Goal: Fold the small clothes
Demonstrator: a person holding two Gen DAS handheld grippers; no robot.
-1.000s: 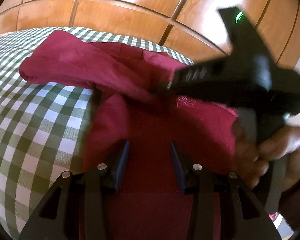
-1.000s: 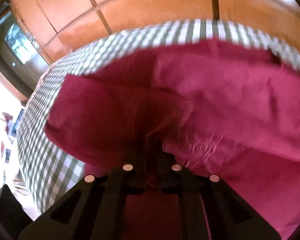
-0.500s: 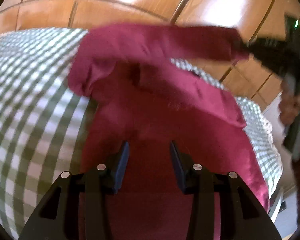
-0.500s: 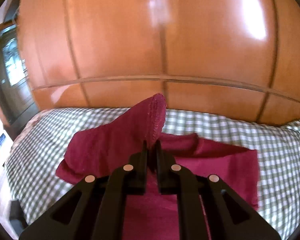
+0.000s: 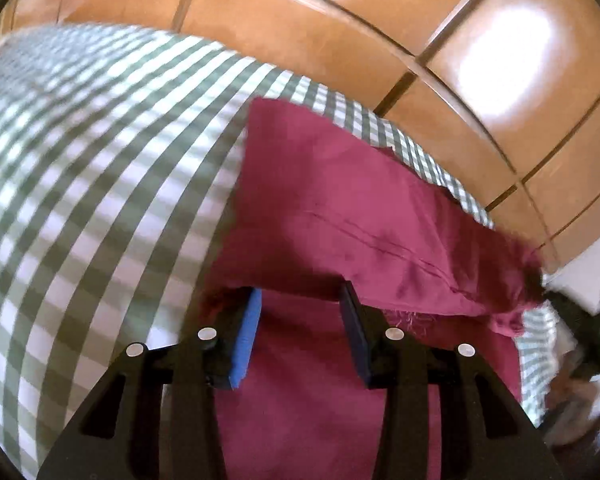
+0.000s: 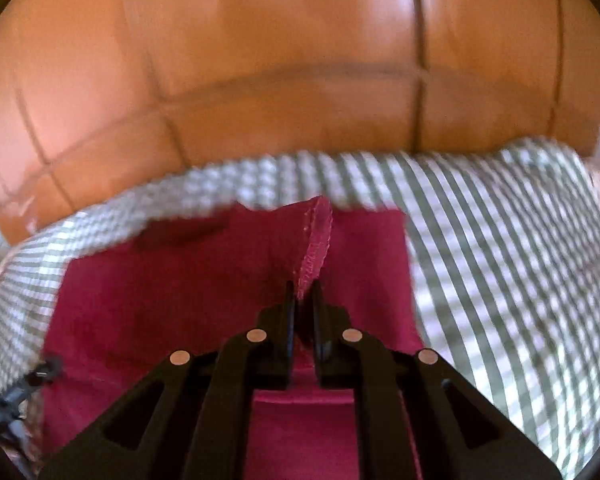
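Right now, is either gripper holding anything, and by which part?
The right gripper is shut on the maroon garment, pinching a stitched hem edge. The left gripper is open over the cloth, holding nothing.

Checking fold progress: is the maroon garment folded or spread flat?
Partly folded. One layer of the garment lies doubled over another, and the right gripper holds a hemmed edge pinched above it.

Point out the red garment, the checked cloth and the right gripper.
red garment (image 5: 340,208), left wrist view, folded top layer.
checked cloth (image 5: 100,160), left wrist view, bare part.
right gripper (image 6: 304,294), right wrist view, between fingertips.
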